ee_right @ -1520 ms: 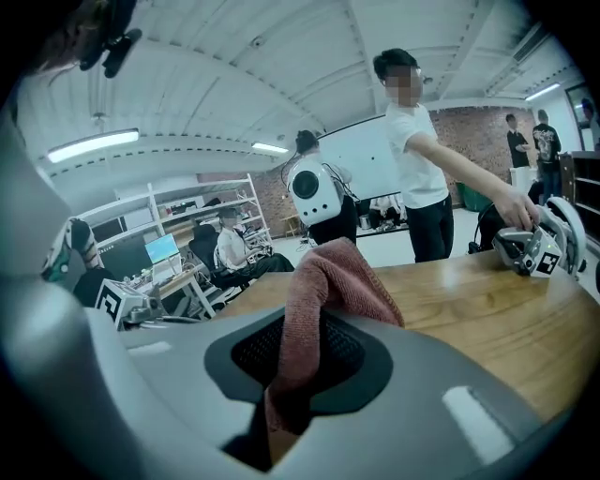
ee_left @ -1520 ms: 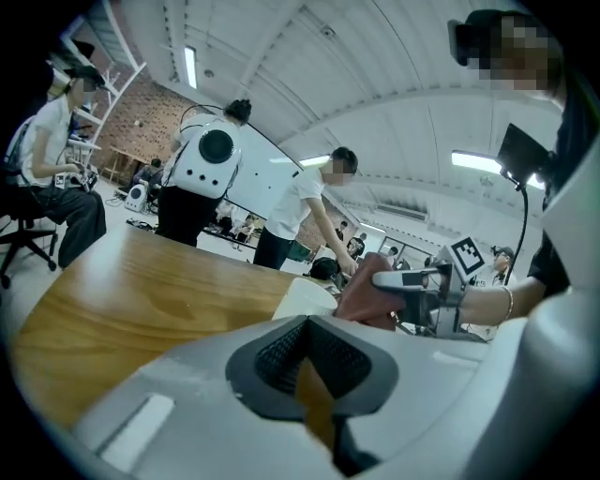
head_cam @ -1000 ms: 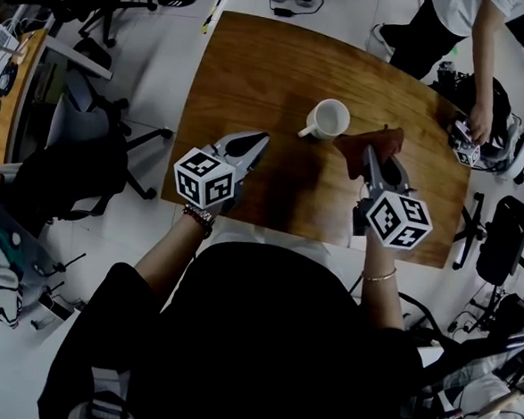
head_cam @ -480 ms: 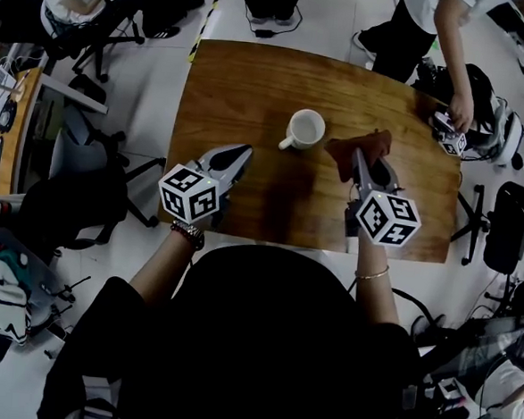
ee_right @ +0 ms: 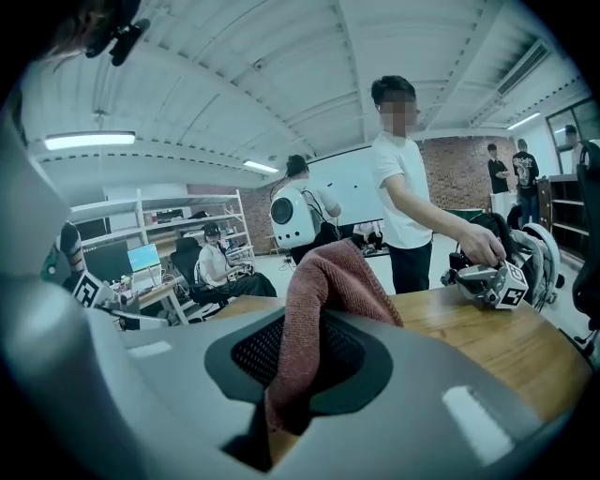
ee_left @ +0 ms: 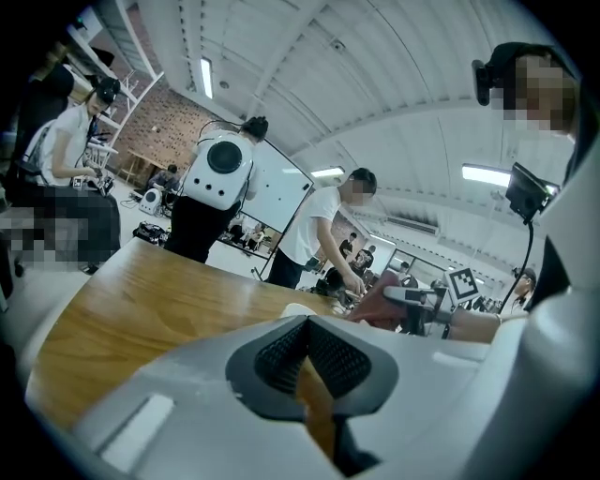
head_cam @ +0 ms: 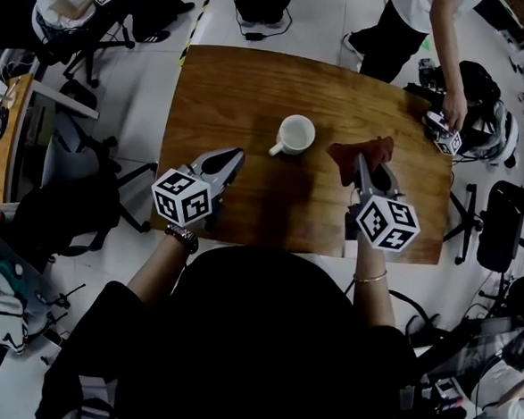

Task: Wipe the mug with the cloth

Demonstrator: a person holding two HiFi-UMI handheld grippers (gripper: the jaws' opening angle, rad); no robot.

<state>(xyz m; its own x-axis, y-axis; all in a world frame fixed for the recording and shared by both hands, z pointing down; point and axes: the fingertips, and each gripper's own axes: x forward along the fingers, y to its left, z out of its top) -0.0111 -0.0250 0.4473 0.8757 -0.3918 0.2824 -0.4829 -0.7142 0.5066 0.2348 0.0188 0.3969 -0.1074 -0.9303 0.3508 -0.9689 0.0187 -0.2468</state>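
The table (head_cam: 252, 96) is varnished wood with visible grain and a soft sheen, the mug (head_cam: 296, 133) smooth glossy white, the cloth (head_cam: 360, 154) a rough rust-red knit, and the left gripper (head_cam: 234, 155) and right gripper (head_cam: 364, 161) matt grey plastic with dark ribbed pads (ee_left: 281, 354).

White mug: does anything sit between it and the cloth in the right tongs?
Nothing visible does. Only bare brown wooden table separates the white ceramic mug from the reddish-brown towelling cloth clamped in the right tongs.
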